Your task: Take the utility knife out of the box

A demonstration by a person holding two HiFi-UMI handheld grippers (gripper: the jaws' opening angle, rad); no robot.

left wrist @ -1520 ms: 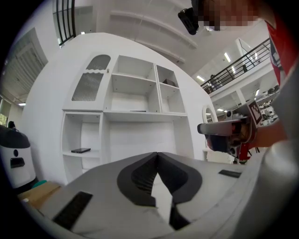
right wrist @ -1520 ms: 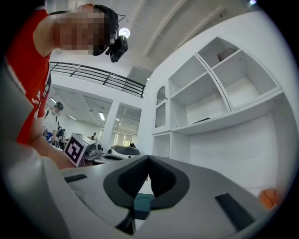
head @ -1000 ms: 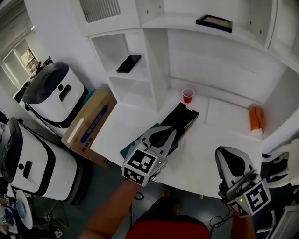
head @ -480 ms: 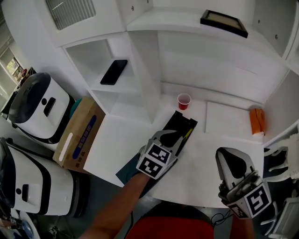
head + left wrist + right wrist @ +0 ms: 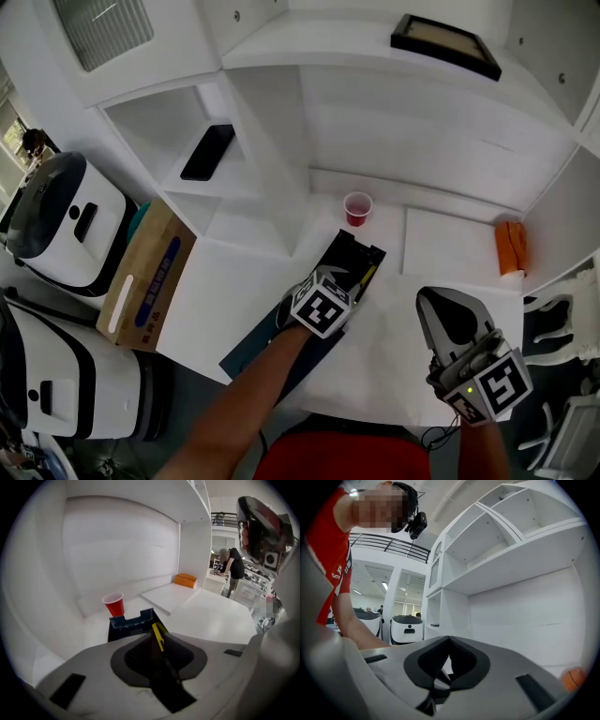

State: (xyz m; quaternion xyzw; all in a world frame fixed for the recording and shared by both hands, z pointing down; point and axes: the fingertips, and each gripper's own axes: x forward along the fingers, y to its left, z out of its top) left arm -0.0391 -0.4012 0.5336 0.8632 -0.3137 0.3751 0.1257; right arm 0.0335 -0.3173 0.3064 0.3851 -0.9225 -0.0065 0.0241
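Note:
A long black box (image 5: 354, 253) lies open on the white table (image 5: 403, 319), with a yellow and black utility knife (image 5: 366, 276) inside it. My left gripper (image 5: 330, 281) points down into the near half of the box. Its jaws have just been opening and now stand apart. In the left gripper view the knife (image 5: 158, 635) shows through the gap of the left gripper (image 5: 153, 638), in front of the box's far wall (image 5: 131, 623); no pad presses on it. My right gripper (image 5: 439, 305) hangs over the table's right front, away from the box. In the right gripper view its tips (image 5: 449, 641) meet with nothing between them.
A red cup (image 5: 356, 208) stands just beyond the box. An orange object (image 5: 511, 246) lies at the far right. A dark flat sheet (image 5: 246, 349) sticks out under my left arm. A phone (image 5: 206, 152) lies on a shelf, and a cardboard box (image 5: 141, 279) and white machines (image 5: 66, 216) stand at left.
My left gripper has moved forward and down from the table's front edge into the box, and its jaws have parted. The right gripper has drifted slightly left.

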